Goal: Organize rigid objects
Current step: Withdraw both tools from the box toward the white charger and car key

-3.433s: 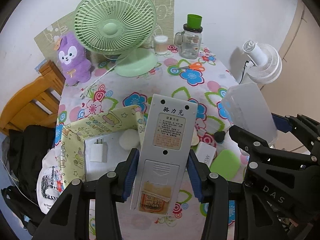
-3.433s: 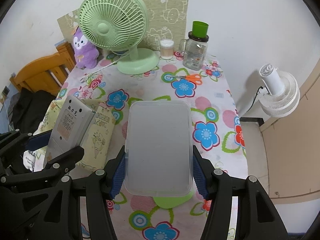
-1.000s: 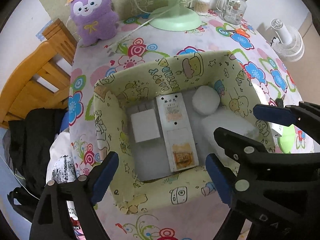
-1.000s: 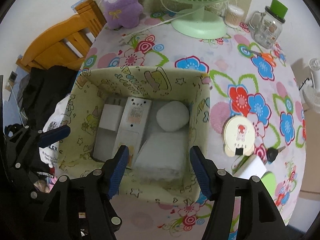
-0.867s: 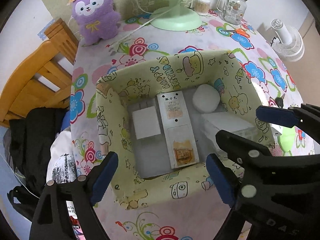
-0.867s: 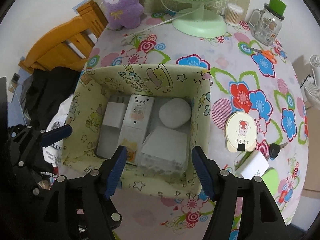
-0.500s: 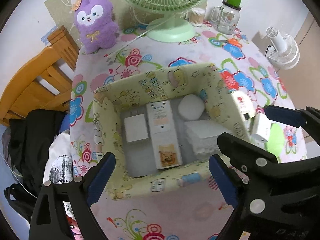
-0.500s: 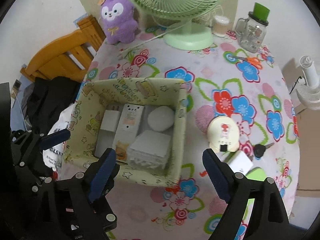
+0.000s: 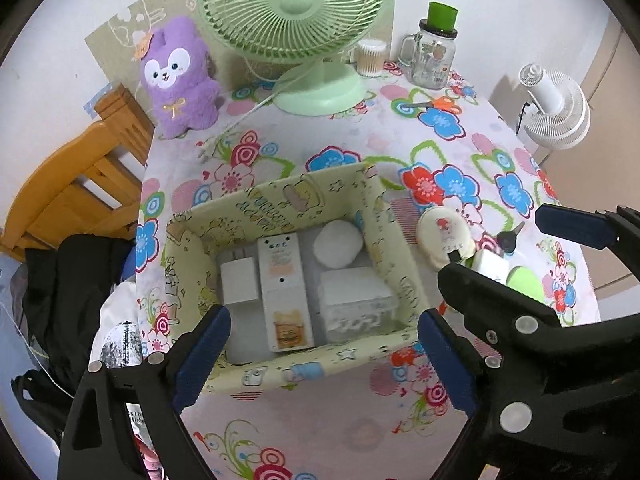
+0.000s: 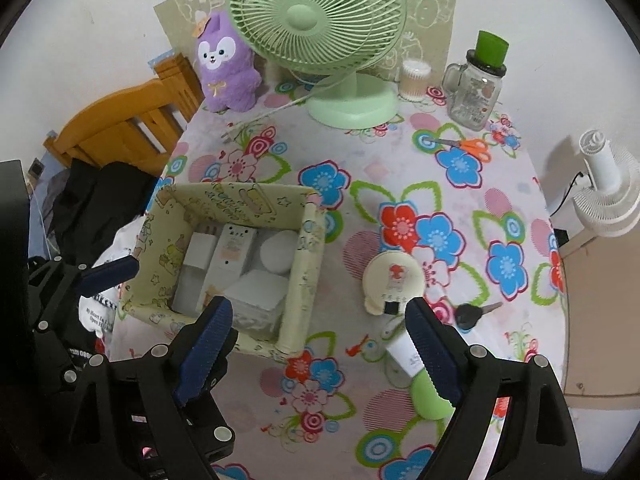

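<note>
My left gripper (image 9: 322, 354) hangs with jaws spread wide, nothing between the blue pads (image 9: 204, 354). My right gripper (image 10: 320, 350), just beside it, is likewise agape and empty.

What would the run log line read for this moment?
left gripper: open, empty | right gripper: open, empty | fabric box: holds remote, plastic case | table: round tin, key outside

Bright, even light — sharp, fisheye-warped edges
</note>
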The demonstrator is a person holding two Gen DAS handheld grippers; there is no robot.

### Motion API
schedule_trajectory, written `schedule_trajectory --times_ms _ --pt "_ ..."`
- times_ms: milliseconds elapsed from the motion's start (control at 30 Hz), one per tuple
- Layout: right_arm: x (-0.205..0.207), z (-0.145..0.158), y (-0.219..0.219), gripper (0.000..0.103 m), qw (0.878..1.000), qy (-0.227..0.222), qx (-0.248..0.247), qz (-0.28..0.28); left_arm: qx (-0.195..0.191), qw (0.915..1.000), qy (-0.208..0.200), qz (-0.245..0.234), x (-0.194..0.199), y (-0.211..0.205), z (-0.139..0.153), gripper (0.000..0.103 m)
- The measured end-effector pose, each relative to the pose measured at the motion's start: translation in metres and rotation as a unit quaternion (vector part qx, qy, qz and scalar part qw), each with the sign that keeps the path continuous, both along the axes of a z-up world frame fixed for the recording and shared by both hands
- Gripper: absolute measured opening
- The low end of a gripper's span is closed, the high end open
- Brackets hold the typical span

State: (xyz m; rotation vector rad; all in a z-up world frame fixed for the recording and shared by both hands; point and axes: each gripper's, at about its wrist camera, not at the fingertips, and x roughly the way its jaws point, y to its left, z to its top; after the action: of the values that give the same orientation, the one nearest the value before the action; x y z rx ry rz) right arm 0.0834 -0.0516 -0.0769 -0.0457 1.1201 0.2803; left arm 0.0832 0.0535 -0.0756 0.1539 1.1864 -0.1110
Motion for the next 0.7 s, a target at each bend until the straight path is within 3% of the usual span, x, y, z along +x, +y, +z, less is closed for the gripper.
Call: schedule_trajectory --times_ms 700 --pt "-0.011 0.023 -0.069 0.09 1.0 -0.025 -0.008 0.001 -0.009 0.9997 -0.021 0.008 -0.009 -0.064 0.021 0.096"
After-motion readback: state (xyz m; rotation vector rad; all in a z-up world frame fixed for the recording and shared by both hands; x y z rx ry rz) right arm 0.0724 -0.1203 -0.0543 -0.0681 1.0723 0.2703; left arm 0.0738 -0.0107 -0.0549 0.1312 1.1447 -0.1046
